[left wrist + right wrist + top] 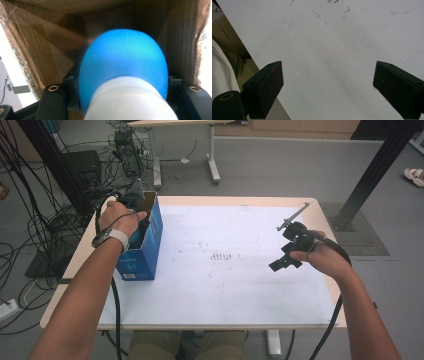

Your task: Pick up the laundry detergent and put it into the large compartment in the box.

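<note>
**Ball down in the box, and the box could tip**

The table point(210, 305) carries a white sheet, and at its 9 o'clock side stands the blue box point(145, 255), open at the top. This box is my biggest worry: it is tall and narrow, and my left hand point(120, 217) reaches into its mouth. If I drag or twist on the way out, I judge the cardboard wall could catch my tool and the box could topple toward 3 o'clock, or slide off the sheet.

Next, the ball point(125, 65). It is blue over white, inside the box with brown walls all round it, and my left gripper point(123, 85) is clamped on it, jaws pressing its sides. It is round and smooth, so I think a loose squeeze would let it squirt out and drop to the bottom; too hard a squeeze may pop it forward.

My left forearm runs up from 6 o'clock, wrist bent down over the box rim. My right hand point(325, 257) rests at 3 o'clock, well apart from the box, with the right gripper point(328, 87) spread wide over bare sheet, holding nothing.
</note>
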Demonstrator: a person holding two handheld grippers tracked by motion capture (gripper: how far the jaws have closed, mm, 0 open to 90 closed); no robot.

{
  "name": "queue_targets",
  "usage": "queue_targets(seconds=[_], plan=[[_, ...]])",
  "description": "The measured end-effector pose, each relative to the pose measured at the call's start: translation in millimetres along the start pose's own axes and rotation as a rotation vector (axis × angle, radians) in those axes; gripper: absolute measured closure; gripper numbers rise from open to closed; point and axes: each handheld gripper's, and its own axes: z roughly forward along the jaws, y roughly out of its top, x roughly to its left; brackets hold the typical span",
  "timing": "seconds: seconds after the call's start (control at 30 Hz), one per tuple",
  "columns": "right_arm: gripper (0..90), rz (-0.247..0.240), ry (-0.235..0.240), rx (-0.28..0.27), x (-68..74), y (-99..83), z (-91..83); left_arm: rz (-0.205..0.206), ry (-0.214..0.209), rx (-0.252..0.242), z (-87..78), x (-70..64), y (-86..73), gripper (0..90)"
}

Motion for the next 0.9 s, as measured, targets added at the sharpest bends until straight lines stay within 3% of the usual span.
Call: queue_targets(seconds=[0.9], plan=[[9.4, -0.002, -0.001, 0.002, 1.5, 0.4, -0.3, 0.013, 0.003, -0.012, -0.5, 2.8, -3.0, 28.5]])
